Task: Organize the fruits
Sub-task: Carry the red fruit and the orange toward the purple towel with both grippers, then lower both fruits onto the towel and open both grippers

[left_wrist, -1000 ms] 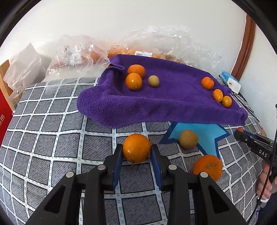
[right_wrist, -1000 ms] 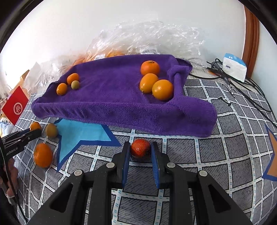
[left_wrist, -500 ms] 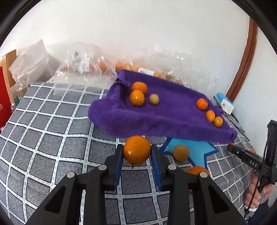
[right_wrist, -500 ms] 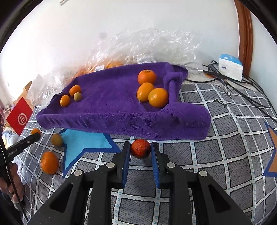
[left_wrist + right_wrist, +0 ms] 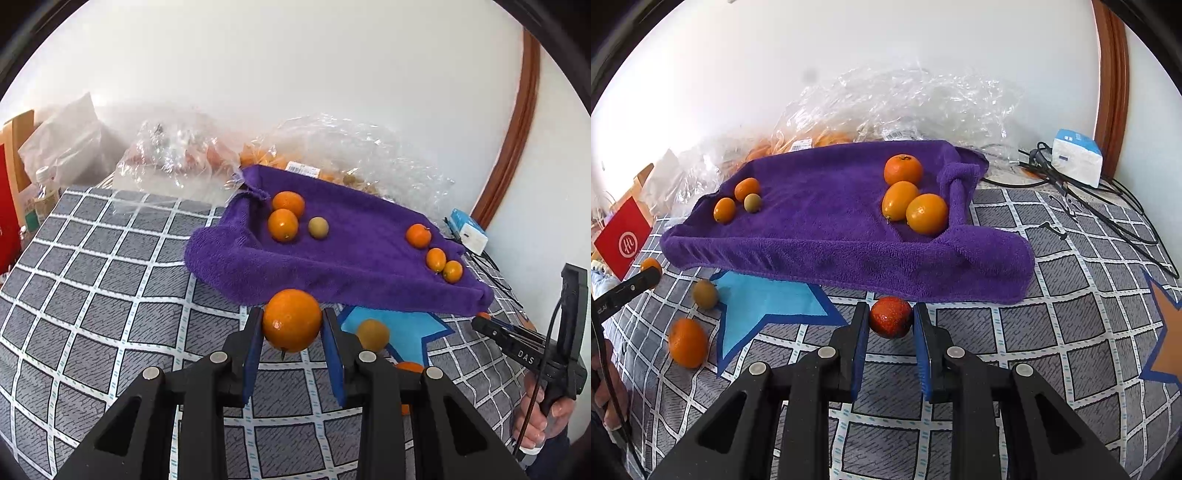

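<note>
Left wrist view: left gripper (image 5: 291, 332) held an orange (image 5: 291, 319) clamped between its pads, off the quilt, short of the purple towel (image 5: 354, 258). Advice: carry over the raised rim, release low beside the two oranges (image 5: 284, 216).

Right wrist view: right gripper (image 5: 891, 325) pinched a red fruit (image 5: 891, 317) near the towel's front edge. Advice: lift clear of the fold first.

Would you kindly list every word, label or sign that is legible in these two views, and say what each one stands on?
"DAS" in white letters on the black body of the right gripper, seen from the left wrist camera.
A white round logo on the red box: a stylised mark, no letters I can make out.
White barcode stickers on the clear plastic bags: too small to read.
The blue and white box: print blurred, unreadable.
</note>
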Demonstrator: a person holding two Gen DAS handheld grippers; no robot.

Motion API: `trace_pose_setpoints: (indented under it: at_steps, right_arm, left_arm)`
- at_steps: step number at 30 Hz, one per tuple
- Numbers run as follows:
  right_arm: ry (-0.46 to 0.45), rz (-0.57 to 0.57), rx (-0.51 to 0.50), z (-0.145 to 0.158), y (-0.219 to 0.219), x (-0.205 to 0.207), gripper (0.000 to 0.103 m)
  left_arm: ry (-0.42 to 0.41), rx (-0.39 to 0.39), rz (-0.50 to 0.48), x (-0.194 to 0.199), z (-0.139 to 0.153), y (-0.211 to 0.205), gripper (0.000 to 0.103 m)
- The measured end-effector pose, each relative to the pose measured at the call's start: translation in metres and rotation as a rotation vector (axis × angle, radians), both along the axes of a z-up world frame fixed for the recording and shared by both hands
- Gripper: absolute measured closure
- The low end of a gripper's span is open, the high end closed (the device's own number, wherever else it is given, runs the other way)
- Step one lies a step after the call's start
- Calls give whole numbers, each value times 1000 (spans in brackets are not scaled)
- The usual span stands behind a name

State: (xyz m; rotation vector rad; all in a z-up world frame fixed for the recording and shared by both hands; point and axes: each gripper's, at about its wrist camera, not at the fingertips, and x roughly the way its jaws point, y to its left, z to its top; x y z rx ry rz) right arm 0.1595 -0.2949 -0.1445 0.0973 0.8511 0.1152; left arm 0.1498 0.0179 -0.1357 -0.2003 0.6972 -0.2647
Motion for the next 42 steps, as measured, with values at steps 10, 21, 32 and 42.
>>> trace_pose_setpoints:
  at_steps: [10,21,32,42]
  right_arm:
    - [-23,-13,62,7,-10,-2,79]
    - [-85,-51,92,41,-13,-3,79]
    - [-96,-45,61,69,-9,55,79]
    - [14,-8,108,26,-5,92,79]
  left_arm:
    - [-20,-27,-10,-2,2,3,73]
    - [-61,26,38,-2,12,1,73]
    - [-138,48,68,27,76,4,73]
    - [-93,40,102,83,48,-19,73]
